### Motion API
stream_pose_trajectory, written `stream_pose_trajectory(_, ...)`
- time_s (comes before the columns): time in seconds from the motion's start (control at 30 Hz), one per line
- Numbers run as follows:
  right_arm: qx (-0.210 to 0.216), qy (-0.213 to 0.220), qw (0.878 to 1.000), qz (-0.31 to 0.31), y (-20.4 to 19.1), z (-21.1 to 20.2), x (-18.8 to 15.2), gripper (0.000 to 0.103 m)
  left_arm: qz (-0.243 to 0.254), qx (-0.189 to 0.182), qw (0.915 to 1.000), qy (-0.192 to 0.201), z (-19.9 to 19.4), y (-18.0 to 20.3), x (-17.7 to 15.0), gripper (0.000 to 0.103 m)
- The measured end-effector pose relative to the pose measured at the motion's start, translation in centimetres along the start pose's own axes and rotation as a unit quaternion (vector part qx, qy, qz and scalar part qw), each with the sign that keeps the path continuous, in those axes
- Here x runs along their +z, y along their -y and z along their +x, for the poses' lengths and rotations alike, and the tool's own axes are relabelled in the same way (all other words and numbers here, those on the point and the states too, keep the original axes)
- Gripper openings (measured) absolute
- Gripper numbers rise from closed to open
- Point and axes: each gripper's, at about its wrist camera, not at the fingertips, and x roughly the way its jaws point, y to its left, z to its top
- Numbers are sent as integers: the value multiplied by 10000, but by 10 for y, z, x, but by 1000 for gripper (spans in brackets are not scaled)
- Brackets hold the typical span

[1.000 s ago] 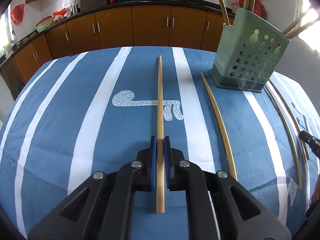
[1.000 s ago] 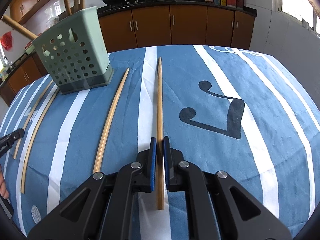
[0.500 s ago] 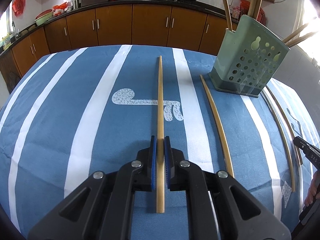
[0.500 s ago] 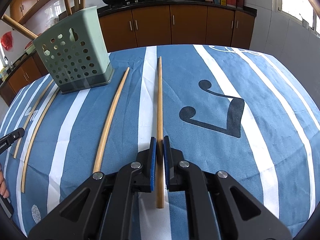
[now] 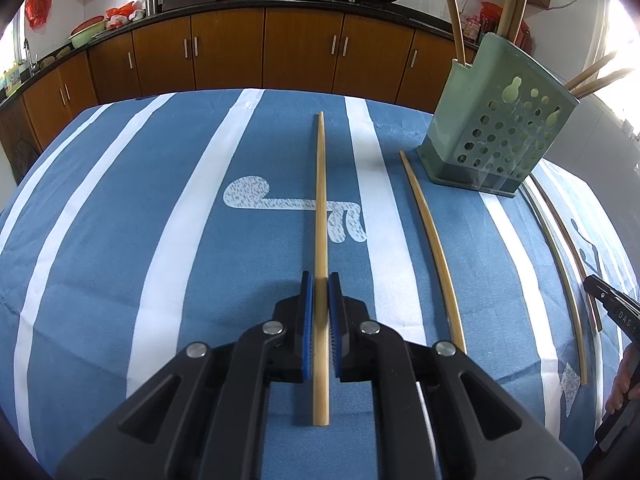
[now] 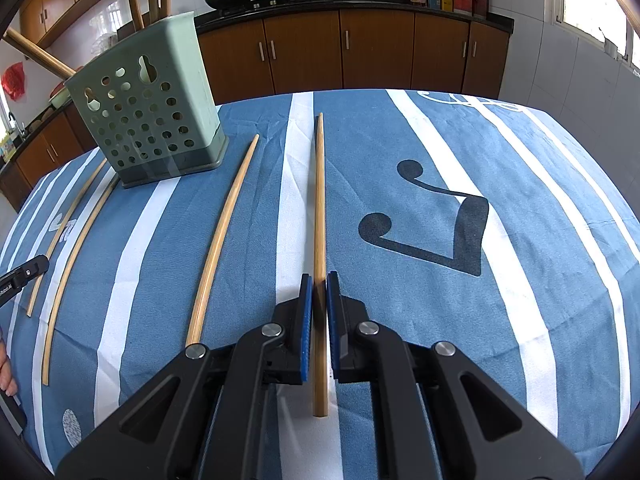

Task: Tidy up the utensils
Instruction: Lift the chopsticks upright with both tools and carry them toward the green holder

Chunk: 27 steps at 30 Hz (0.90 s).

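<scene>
You are gripping one chopstick in each hand. The left tongs are closing their blue pads on the left chopstick, which is running up the middle of the left wrist frame with its tip pointing toward the cabinets. The right tongs are clamping the right chopstick the same way, centre of the right wrist frame. Both sticks are gripped near their thick ends, with a short stub showing below the pads.

To do this step well, I judge you should be lifting each stick clear of the blue striped cloth on the bench before swinging it, then tipping the narrow end down and aiming it into the open top of the green holder. Held near the butt, the long free end may sway, so move slowly.

The holder, at the upper right of the left view and the upper left of the right view, is standing upright and is already carrying several wooden sticks that lean out of its top. A loose chopstick is lying just beside its base, and two more chopsticks are lying on the cloth near the lower left edge of the right view.
</scene>
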Motion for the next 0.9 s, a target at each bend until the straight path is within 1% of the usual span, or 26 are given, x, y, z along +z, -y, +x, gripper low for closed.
stream_pose_trajectory(0.1, -31, -3, 10000, -16, 0, -1, -1, 8, 185, 69, 9998, -20, -3, 3, -4, 10)
stream_pose_trajectory(0.27, 63, -7, 10000, 36, 3, -3, -4, 8, 370, 110, 9992, -31, -10, 6, -14, 9)
stream_pose_trajectory(0.4, 78, -6, 9999, 92, 5, -5, -3, 7, 357, 105, 9993, -79, -11, 6, -13, 8)
stream_pose_trajectory(0.47, 113, 134, 9997, 171, 8, -13, -2, 7, 322, 76, 9994, -76, -14, 5, -11, 8)
stream_pose_trajectory(0.63, 143, 566, 9978, 316, 15, -38, 9, 7, 255, 27, 9994, 213, -34, 2, -1, 8)
stream_pose_trajectory(0.8, 141, 1018, 9939, 407, 21, -63, 23, 7, 115, -44, 9980, 614, -59, -1, 14, 8)
stream_pose_trajectory(0.9, 147, 1214, 9916, 430, 23, -73, 28, 7, 28, -104, 9964, 842, -73, -2, 22, 8)
